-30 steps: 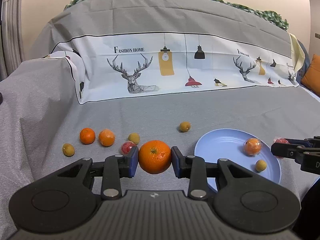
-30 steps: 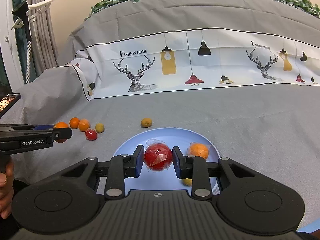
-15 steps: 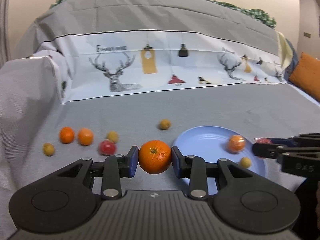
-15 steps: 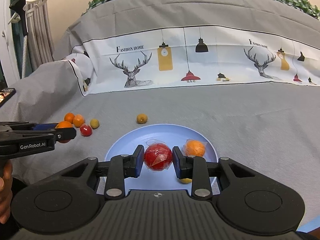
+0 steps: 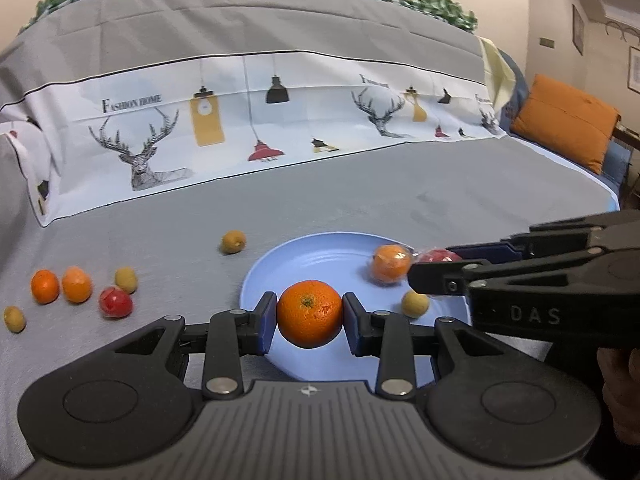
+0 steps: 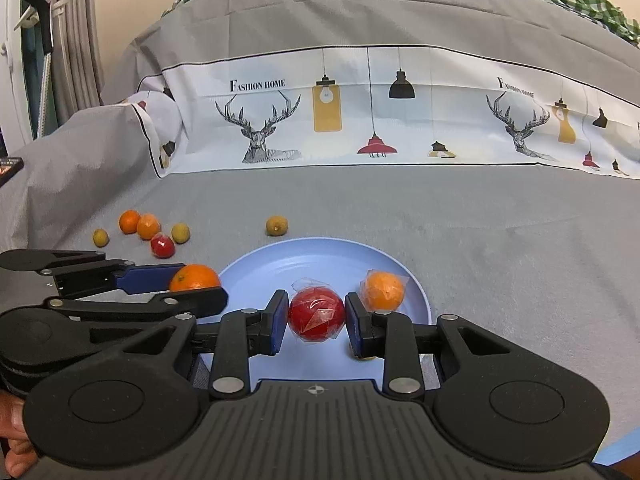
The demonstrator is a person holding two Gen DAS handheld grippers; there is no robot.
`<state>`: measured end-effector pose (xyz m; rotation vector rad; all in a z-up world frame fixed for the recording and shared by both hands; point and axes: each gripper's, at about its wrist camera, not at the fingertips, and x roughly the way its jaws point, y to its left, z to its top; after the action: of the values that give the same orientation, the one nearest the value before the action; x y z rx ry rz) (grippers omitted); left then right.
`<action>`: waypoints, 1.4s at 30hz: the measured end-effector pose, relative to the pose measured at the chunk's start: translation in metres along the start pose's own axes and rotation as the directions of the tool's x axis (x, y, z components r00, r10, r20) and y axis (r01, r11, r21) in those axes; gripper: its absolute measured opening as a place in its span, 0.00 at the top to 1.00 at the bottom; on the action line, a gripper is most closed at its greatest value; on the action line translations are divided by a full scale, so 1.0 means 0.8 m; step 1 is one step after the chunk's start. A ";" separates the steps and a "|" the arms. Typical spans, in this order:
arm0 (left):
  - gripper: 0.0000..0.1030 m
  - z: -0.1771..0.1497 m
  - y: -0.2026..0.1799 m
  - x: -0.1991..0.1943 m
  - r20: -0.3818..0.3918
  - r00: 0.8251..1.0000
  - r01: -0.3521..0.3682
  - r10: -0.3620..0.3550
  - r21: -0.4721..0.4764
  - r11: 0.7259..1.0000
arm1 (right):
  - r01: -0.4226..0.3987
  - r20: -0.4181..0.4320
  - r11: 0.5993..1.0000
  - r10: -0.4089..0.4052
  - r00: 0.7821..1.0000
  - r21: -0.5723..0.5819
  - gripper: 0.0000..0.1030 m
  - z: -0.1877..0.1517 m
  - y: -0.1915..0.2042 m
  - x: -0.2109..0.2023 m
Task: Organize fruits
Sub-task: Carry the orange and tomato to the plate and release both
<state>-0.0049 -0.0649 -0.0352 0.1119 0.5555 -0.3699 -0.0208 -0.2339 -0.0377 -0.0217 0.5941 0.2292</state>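
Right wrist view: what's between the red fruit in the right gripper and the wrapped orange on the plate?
Only the right gripper's blue pad and bare plate lie between the red fruit and wrapped orange.

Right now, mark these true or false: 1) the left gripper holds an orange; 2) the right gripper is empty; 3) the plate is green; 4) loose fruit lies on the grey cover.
1) True: the left gripper is shut on the orange.
2) False: the right gripper clamps a wrapped red fruit.
3) False: the plate is blue.
4) True: a red fruit lies among others on the grey cover.
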 end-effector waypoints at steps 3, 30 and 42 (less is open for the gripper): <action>0.62 -0.001 -0.001 0.000 0.002 1.000 0.005 -0.005 0.005 1.000 | 0.006 -0.001 1.000 -0.006 1.000 0.001 0.69 0.001 0.000 0.001; 0.59 0.004 0.016 -0.001 -0.003 1.000 -0.029 0.029 -0.058 0.998 | 0.039 -0.013 0.999 -0.039 0.999 0.012 0.44 -0.002 -0.001 0.002; 0.69 0.007 0.023 -0.004 0.000 0.999 -0.041 0.041 -0.083 0.996 | 0.055 0.013 0.998 -0.055 0.998 0.008 0.44 0.000 -0.001 -0.001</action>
<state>0.0022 -0.0477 -0.0285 0.0432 0.5648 -0.3066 -0.0215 -0.2352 -0.0373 -0.0288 0.5809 0.1734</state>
